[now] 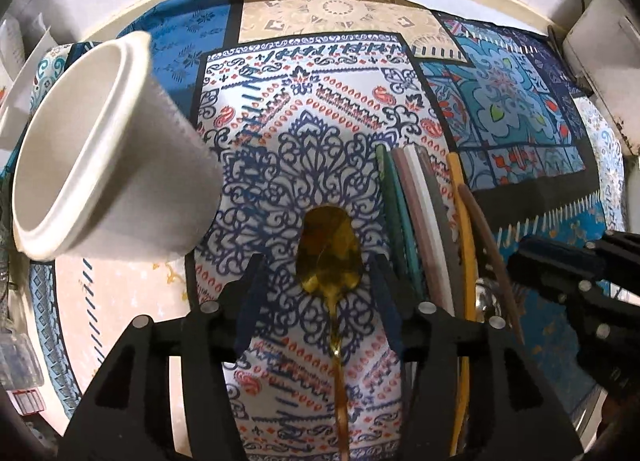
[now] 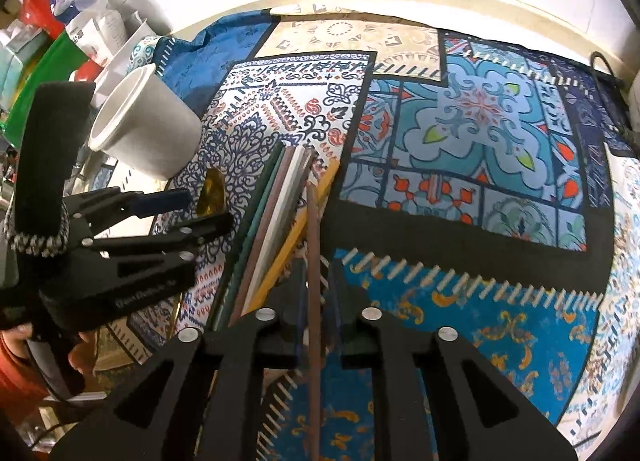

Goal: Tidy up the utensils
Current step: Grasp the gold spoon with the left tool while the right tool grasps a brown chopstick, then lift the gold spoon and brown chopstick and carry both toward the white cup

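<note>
1. The surface is a table under a busy patchwork cloth [image 1: 320, 109] in blue, white and orange, with a pale wall behind it and a clutter of packets [image 2: 60, 21] off to the far left.

2. Nearest the right wrist camera, the right gripper [image 2: 316, 277] is clamped on a thin brown stick-like utensil [image 2: 314, 245], jaws almost together. The stick runs straight out between the pads. It looks stiff, light and smooth, so a grip near the middle should stop it pivoting.

3. Nearest the left wrist camera, the left gripper [image 1: 316, 281] stands with its jaws apart around a gold spoon [image 1: 330, 257] lying on the cloth, bowl pointing away. Neither pad touches it. The spoon is polished metal, rigid, likely slippery. I would take hold at the neck just behind the bowl, where it narrows.

4. Just beside the spoon, on its right, lies a bundle of coloured sticks [image 1: 420, 213]: green, brown, white, grey and yellow, side by side and touching. They are probably light, and one pulled out may drag its neighbours.

5. Farther off to the left stands a white cup [image 1: 104, 149], open-topped and seemingly empty. It looks like hard ceramic or plastic, and is probably where the utensils go. A long stick dropped in could tip it if it is light.
</note>
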`<state>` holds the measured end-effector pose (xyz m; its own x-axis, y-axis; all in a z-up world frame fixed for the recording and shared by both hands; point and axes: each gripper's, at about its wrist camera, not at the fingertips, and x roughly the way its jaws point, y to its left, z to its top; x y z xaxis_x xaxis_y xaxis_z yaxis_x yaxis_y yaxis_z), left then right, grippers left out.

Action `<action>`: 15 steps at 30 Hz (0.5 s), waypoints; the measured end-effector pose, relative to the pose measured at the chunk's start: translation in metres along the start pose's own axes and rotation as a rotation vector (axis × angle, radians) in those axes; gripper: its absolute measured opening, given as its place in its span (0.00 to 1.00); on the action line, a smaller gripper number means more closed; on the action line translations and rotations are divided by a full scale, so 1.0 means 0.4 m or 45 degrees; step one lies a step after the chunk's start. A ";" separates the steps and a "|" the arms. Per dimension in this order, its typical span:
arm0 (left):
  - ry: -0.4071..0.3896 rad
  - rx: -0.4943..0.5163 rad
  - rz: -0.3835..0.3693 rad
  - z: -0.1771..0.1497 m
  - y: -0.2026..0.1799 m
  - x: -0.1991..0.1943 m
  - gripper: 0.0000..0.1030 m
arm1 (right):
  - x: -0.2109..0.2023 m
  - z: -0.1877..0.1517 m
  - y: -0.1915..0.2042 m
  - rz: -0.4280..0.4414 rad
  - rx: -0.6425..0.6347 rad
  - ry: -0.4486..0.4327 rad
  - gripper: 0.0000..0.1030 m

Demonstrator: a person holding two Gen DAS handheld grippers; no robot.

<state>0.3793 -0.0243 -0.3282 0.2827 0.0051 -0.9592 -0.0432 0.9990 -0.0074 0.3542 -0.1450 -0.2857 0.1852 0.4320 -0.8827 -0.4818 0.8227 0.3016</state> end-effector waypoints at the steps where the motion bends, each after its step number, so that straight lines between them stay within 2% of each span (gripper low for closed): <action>1: -0.005 -0.002 0.002 0.005 -0.003 0.003 0.51 | 0.009 0.006 0.003 0.004 -0.003 0.008 0.11; 5: -0.021 0.000 0.007 0.027 -0.022 0.013 0.46 | 0.032 0.016 0.020 -0.014 -0.049 0.030 0.11; 7: -0.028 0.006 0.007 0.032 -0.018 0.009 0.34 | 0.044 0.013 0.026 -0.042 -0.074 0.047 0.11; 8: -0.035 0.013 0.007 0.035 -0.021 0.009 0.32 | 0.052 0.012 0.028 -0.051 -0.081 0.058 0.11; 11: -0.058 0.025 0.023 0.044 -0.032 0.013 0.32 | 0.057 0.006 0.033 -0.092 -0.108 0.035 0.09; 15: -0.068 0.032 0.021 0.014 -0.026 -0.005 0.32 | 0.060 0.007 0.042 -0.116 -0.131 0.006 0.07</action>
<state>0.3846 -0.0345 -0.3245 0.3330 0.0230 -0.9426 -0.0240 0.9996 0.0159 0.3529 -0.1200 -0.3008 0.2285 0.3551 -0.9065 -0.5481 0.8164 0.1816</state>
